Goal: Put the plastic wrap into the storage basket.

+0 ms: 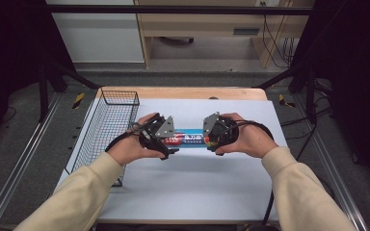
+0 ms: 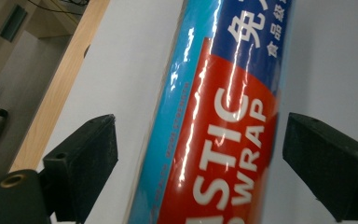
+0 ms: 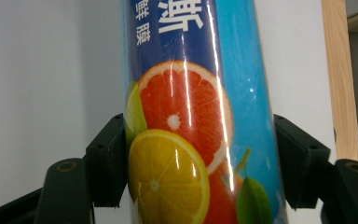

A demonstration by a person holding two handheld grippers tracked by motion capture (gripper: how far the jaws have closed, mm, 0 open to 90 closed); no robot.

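Plastic wrap roll (image 1: 189, 140) on worktop (image 1: 197, 187): right gripper (image 3: 200, 154) fingers clamp one end; left gripper (image 2: 200, 158) fingers wide, straddling the other

The plastic wrap roll (image 2: 214, 121) is light blue with a dark blue band, a red panel and white lettering; the right gripper view shows orange and lemon slices and green leaves. The black wire basket (image 1: 107, 126) stands left of centre on the pale grey table (image 1: 192, 192).
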